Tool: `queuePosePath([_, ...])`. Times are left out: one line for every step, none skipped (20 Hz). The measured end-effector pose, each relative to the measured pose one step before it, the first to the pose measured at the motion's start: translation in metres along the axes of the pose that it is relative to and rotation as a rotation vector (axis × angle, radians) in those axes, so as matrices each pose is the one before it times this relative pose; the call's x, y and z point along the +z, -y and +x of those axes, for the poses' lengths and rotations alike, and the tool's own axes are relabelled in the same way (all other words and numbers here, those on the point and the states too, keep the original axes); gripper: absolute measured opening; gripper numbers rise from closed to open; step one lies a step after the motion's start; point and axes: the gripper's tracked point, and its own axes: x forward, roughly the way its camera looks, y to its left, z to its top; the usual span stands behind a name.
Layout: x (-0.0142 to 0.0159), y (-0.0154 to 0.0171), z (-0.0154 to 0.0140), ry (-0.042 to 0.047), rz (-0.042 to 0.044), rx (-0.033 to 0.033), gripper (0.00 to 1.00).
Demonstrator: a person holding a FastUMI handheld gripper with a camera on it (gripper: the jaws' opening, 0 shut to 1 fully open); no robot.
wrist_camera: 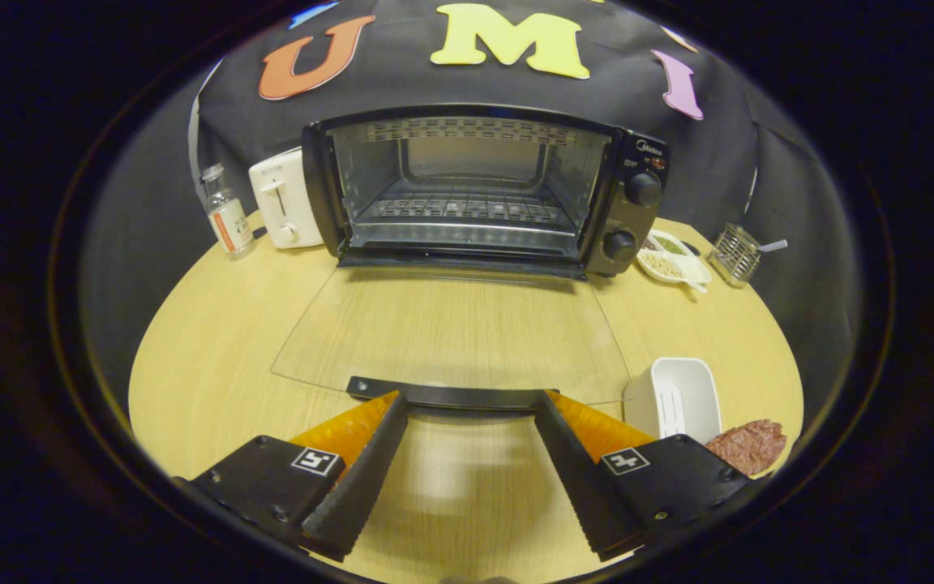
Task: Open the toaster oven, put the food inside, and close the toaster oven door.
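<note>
Glass door point(451, 328) of the toaster oven point(483, 191) lies folded flat on the wooden table point(207, 341), its handle point(451, 396) at the tips of the level, wide-spread, empty gripper point(471, 405); right of the fingers, meat point(747, 446) rests beside a white tray point(682, 397).

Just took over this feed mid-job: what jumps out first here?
The toaster oven at the back of the table stands wide open, its glass door folded flat toward the open gripper, whose fingertips sit at the door's handle. Right of the fingers lie a white container and a piece of meat.
</note>
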Motion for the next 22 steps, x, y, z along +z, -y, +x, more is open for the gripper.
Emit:
queuePosePath([0.00478, 0.00392, -0.00691, 0.01259, -0.00713, 0.0148, 1.0])
queuePosePath([0.00681, 0.00673, -0.00712, 0.01316, -0.0034, 0.0091, 1.0])
queuePosePath([0.00776, 0.00967, -0.00855, 0.02141, -0.0085, 0.01041, 1.0])
queuePosePath([0.01021, 0.01287, -0.00892, 0.0249, -0.01458, 0.00265, 1.0])
queuePosePath([0.009, 0.01536, -0.00772, 0.02396, -0.01701, 0.00471, 1.0])
queuePosePath([0.00742, 0.01615, -0.00624, 0.01825, -0.01423, -0.00196, 1.0])
queuePosePath([0.0057, 0.0236, -0.0071, 0.01535, -0.01248, -0.00435, 1.0])
queuePosePath([0.00392, 0.02081, -0.00455, 0.00554, -0.00321, -0.00943, 1.0])
queuePosePath([0.00164, 0.02479, -0.00514, 0.00477, 0.00686, -0.0055, 1.0])
queuePosePath([0.00116, 0.02132, -0.00411, -0.00011, 0.0092, -0.00594, 1.0])
queuePosePath([-0.00084, 0.02006, -0.00233, -0.00171, 0.00488, -0.00118, 1.0])
queuePosePath([-0.00454, 0.01665, -0.00282, -0.01003, 0.0052, 0.00283, 1.0])
queuePosePath([-0.00809, 0.01262, -0.00118, -0.02311, 0.01637, 0.02646, 1.0])
queuePosePath([-0.01, 0.00608, -0.00092, -0.03009, 0.01684, 0.03041, 1.0])
queuePosePath([-0.01219, 0.00547, -0.00085, -0.03829, 0.02013, 0.0413, 1.0])
queuePosePath([-0.00814, 0.00304, 0.00051, -0.02255, 0.01351, 0.0336, 0.99])
queuePosePath([-0.00952, 0.0016, 0.00006, -0.02578, 0.01337, 0.03729, 0.98])
queuePosePath([-0.00977, -0.00067, 0.00049, -0.0292, 0.01229, 0.04408, 0.97])
queuePosePath([-0.01097, -0.00247, 0.00191, -0.03225, 0.01193, 0.05051, 0.92])
queuePosePath([-0.00905, -0.00135, 0.00293, -0.03547, 0.015, 0.04005, 0.9])
queuePosePath([-0.00922, -0.00258, 0.00124, -0.03642, 0.02373, 0.04379, 0.83])
queuePosePath([-0.00828, -0.0026, 0.00206, -0.03512, 0.02457, 0.04042, 0.81])
